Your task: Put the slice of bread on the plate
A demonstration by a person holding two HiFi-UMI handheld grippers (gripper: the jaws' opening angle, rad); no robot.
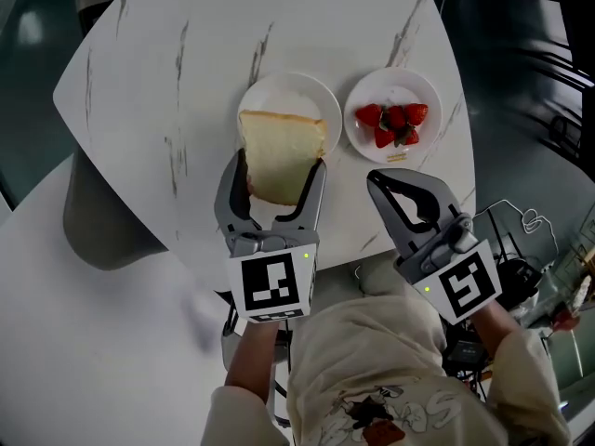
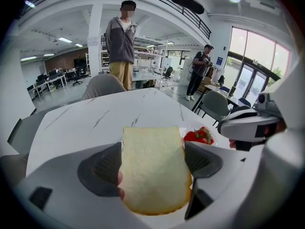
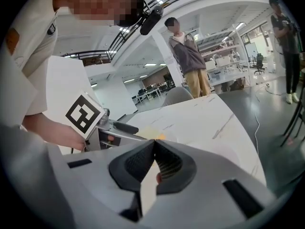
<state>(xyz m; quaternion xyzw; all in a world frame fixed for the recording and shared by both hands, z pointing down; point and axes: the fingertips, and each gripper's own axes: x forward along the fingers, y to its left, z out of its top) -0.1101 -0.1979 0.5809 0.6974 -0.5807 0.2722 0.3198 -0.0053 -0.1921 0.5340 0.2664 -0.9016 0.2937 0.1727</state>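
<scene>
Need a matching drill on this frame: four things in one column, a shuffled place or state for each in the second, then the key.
Things:
1. bread
2. strawberries
3. right gripper
4. plate

Place or state:
a. jaws together, nothing held
b. red, on the small plate
c. white, partly covered by the bread
d. clamped in the left gripper

Pairs: 1-d, 2-b, 3-a, 4-c
</scene>
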